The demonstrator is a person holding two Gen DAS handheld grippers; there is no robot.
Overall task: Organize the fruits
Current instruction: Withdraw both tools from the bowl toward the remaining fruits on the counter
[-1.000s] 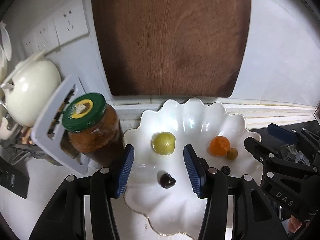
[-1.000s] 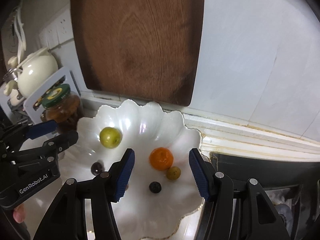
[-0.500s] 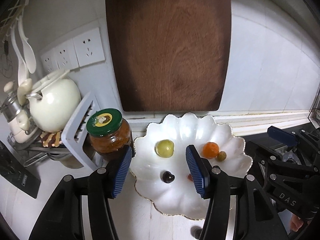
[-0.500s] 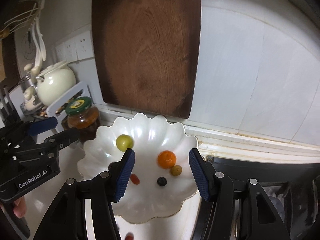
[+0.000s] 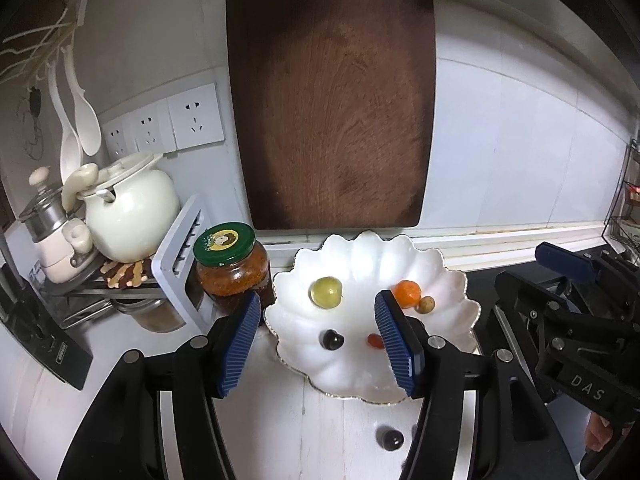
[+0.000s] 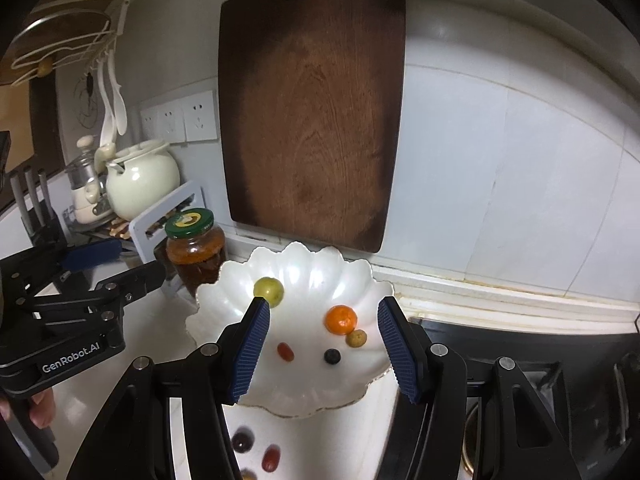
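Where right view reaches: red fruit [image 6: 271, 458].

Fruits in plate [image 5: 448, 276]; jar [image 5: 232, 268] left; cutting board [image 5: 332, 100] behind; loose fruit [image 6: 271, 458] before.

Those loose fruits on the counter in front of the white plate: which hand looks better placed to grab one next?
Probably the right. Its open gripper has a dark grape and a red fruit on the counter just below its fingers. The left gripper, also open, shows only one dark fruit near it.
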